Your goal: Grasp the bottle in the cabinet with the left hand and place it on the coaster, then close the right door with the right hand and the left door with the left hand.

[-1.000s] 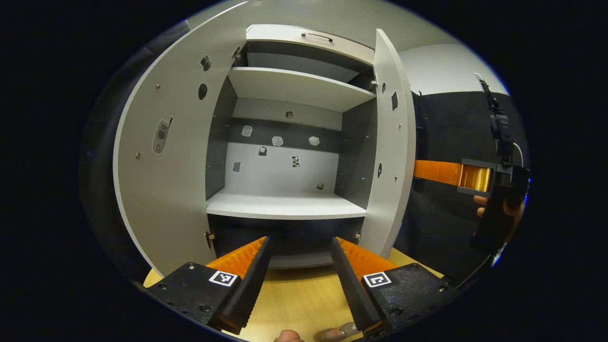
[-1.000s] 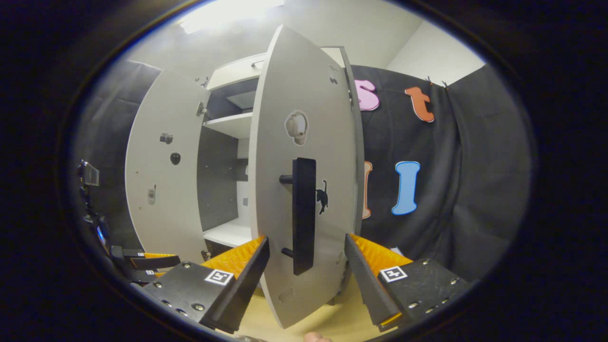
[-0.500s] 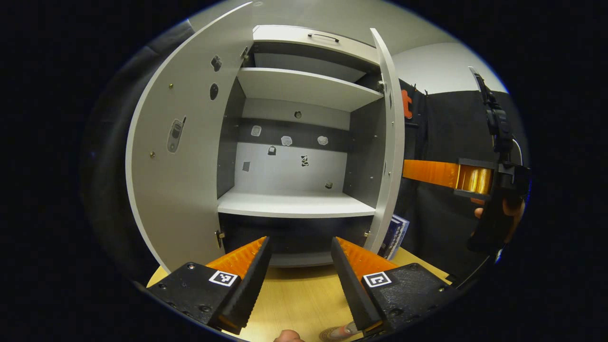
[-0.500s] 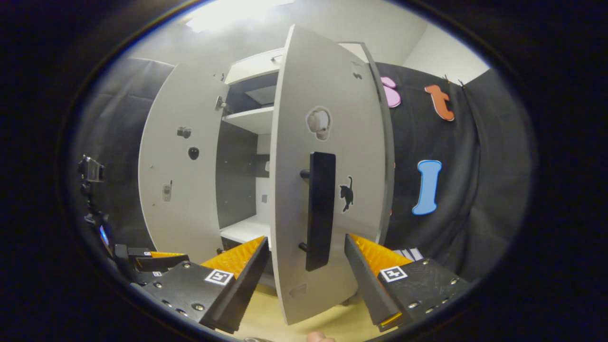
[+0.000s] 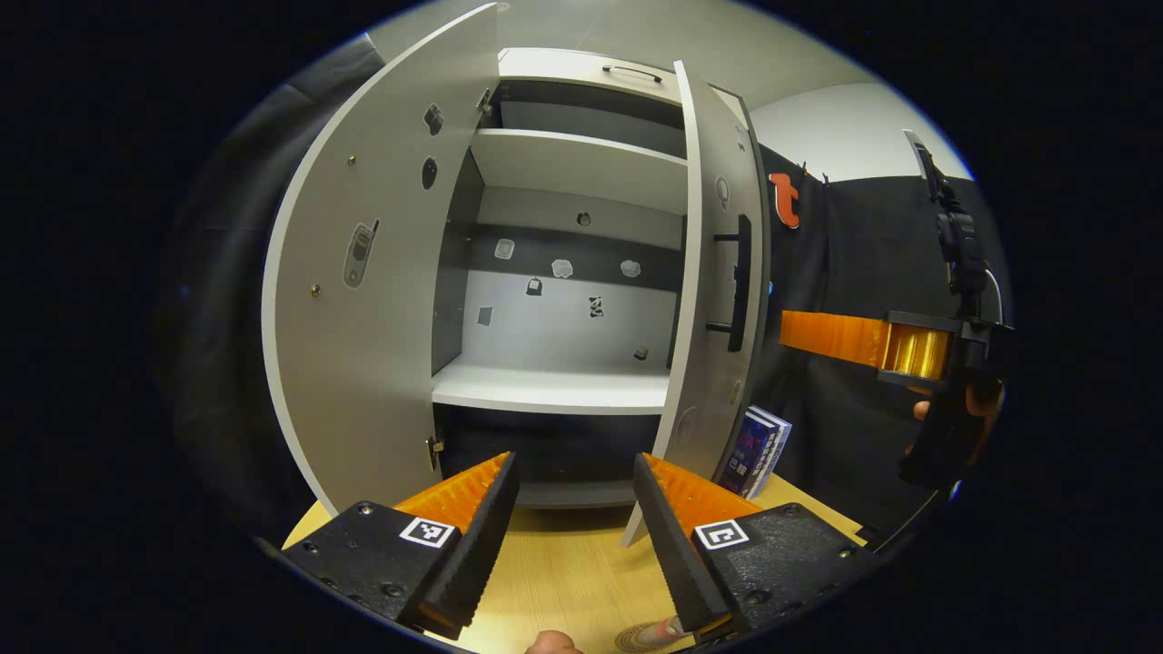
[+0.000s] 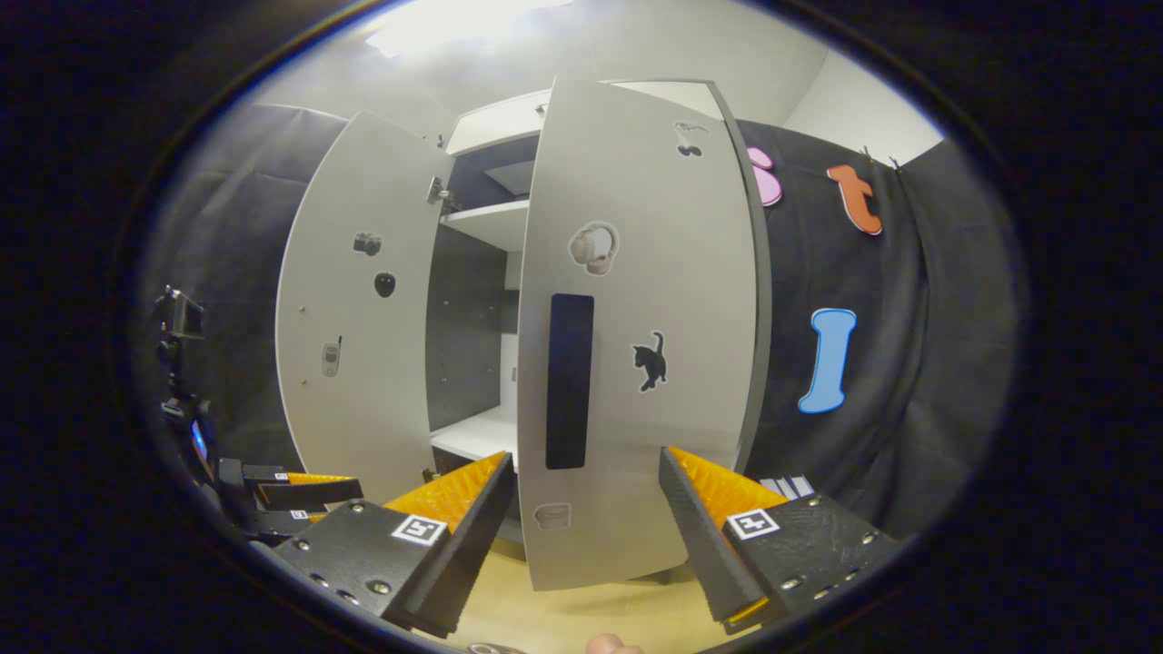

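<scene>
The left gripper (image 5: 574, 522) hung low over the wooden counter (image 5: 563, 581) in front of the cabinet (image 5: 581, 82), its jaws open with nothing between them. In the left gripper view the left door (image 5: 363, 300) stood wide open, and the right door (image 5: 718, 300) was swung partway in, its edge and black handle (image 5: 742, 282) turned toward the camera. The lower shelf (image 5: 550, 389) inside lay bare, with small stickers on the back wall. At the very bottom of that view, just beside the gripper's right finger, a bit of the bottle (image 5: 663, 629) showed on the coaster (image 5: 636, 641); little more of either could be made out. A book (image 5: 759, 450) leaned beside the cabinet near the right door's foot.

The right gripper (image 6: 586, 531) faced the right door's (image 6: 636, 363) outer side, jaws open and apart from the panel, the handle (image 6: 570, 380) seen above the gap between the fingers. From the left gripper view it (image 5: 800, 332) reached in from the right, held by a hand (image 5: 963, 409), its fingers near the door's outer face; whether they touched could not be told. The left door (image 6: 354, 318) and the left gripper (image 6: 300, 490) showed at the left of the right gripper view.
</scene>
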Motion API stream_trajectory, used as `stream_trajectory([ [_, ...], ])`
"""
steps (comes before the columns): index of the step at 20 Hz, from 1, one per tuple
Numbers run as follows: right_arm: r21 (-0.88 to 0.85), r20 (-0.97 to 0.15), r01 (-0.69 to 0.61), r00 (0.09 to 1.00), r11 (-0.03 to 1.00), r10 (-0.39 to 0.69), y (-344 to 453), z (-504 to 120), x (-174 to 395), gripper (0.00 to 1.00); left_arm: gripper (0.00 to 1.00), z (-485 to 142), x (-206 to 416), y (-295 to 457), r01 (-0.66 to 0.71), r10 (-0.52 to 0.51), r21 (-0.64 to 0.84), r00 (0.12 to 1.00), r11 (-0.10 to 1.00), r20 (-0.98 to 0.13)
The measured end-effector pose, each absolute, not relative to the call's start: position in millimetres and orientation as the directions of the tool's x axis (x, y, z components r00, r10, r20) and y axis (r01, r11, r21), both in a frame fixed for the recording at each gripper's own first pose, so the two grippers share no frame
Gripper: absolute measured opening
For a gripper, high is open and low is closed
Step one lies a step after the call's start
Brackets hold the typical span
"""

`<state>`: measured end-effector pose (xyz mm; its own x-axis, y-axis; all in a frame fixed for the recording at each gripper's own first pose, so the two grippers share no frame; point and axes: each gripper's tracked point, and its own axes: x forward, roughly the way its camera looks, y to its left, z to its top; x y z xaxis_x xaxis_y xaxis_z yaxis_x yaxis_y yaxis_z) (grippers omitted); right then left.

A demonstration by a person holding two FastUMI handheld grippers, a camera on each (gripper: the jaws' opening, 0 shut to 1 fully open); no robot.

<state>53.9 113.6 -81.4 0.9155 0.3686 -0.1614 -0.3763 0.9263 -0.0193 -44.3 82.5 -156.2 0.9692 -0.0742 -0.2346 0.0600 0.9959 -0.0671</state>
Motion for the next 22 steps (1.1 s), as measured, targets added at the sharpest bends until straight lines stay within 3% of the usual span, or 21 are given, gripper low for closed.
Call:
stream_trajectory([
  [11, -0.019, -0.164, -0.376, 0.915, 0.927, 0.368, 113.8, -84.8, 51.2, 0.96, 0.81, -161.8, -49.8, 92.7, 0.034, -0.048, -0.056, 0.964, 0.998, -0.261],
  [12, -0.019, -0.165, -0.378, 0.914, 0.926, 0.37, 114.5, -86.0, 51.7, 0.93, 0.81, -161.8, -51.2, 96.5, 0.024, -0.036, -0.048, 0.964, 0.999, -0.262],
  [13, -0.019, -0.166, -0.381, 0.913, 0.924, 0.372, 114.3, -86.6, 52.1, 0.96, 0.81, -161.9, -53.5, 101.5, 0.01, -0.021, -0.041, 0.964, 0.999, -0.264],
  [15, -0.022, -0.171, -0.388, 0.909, 0.921, 0.379, 116.7, -90.7, 53.3, 0.93, 0.81, -163.0, -59.7, 113.5, -0.023, 0.012, -0.036, 0.963, 0.999, -0.27],
  [16, -0.023, -0.175, -0.392, 0.907, 0.92, 0.382, 117.4, -91.9, 53.7, 0.96, 0.81, -163.5, -63.9, 121.1, -0.043, 0.032, -0.036, 0.962, 0.998, -0.273],
  [22, -0.025, -0.2, -0.435, 0.884, 0.9, 0.422, 126.5, -103.3, 58.5, 0.96, 0.81, -168.0, -94.4, 173.6, -0.192, 0.178, -0.019, 0.941, 0.981, -0.289],
])
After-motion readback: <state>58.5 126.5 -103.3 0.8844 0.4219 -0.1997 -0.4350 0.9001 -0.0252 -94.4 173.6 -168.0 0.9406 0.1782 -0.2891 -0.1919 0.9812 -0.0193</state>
